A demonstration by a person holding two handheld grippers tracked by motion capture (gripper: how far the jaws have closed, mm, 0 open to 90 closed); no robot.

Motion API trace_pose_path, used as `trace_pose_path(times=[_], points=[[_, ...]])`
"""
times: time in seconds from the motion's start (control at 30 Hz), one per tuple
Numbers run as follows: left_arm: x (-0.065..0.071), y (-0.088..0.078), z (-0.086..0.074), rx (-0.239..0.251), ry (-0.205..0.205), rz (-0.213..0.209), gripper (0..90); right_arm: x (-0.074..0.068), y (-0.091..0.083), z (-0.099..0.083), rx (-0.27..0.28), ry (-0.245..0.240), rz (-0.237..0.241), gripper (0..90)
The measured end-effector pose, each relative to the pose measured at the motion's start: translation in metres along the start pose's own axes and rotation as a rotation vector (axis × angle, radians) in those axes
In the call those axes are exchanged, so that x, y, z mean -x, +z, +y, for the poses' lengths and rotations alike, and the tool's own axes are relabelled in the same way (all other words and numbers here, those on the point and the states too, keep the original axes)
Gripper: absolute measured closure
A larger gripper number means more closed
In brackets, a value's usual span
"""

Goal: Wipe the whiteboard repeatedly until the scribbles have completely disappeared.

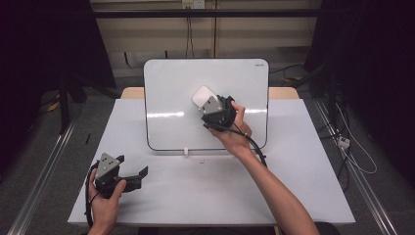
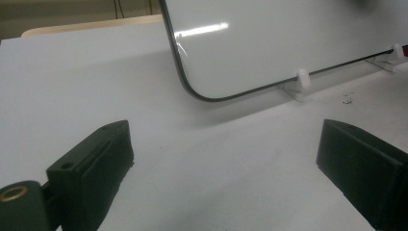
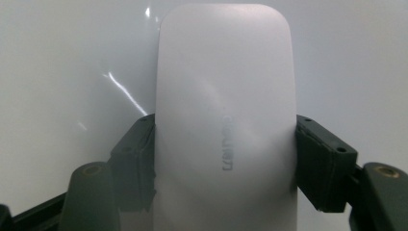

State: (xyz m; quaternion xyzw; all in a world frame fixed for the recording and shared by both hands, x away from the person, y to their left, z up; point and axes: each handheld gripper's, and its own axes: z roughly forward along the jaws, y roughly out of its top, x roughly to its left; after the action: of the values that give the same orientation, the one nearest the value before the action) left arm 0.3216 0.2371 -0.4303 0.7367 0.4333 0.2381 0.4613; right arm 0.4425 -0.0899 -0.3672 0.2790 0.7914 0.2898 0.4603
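Left gripper [image 1: 128, 175]: jaws wide apart, empty, low on table [image 1: 205, 196], well apart from the work | right gripper [image 3: 223, 159]: clamped on eraser's [image 3: 223, 96] long sides | eraser: flat against whiteboard [image 1: 171, 93], upper middle, long axis in line with jaws | right hand nearer.

High view: looked forward and down from above the near edge of the table [image 1: 293, 196]. Left gripper view: sat low over the table, facing the whiteboard's [image 2: 288, 43] lower corner. Right gripper view: pressed close against the whiteboard's face. All three shared the whiteboard.
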Motion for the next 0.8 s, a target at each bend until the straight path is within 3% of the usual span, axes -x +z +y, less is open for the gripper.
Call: trace_pose_path(times=[0.07,0.27,0.47,0.8], points=[[0.000,0.000,0.000,0.001,-0.002,-0.001,5.5,-0.011,0.000,-0.001,0.005,-0.010,0.011,31.2],[0.001,0.001,0.000,0.001,0.000,-0.006,5.6,-0.020,-0.001,-0.002,0.005,-0.018,0.021,31.3],[0.002,0.001,0.000,-0.001,0.004,-0.005,5.5,-0.042,0.000,0.001,0.001,-0.076,0.060,31.3],[0.001,0.001,0.000,-0.003,0.004,-0.008,5.6,-0.077,0.001,0.005,0.015,-0.128,0.098,31.3]])
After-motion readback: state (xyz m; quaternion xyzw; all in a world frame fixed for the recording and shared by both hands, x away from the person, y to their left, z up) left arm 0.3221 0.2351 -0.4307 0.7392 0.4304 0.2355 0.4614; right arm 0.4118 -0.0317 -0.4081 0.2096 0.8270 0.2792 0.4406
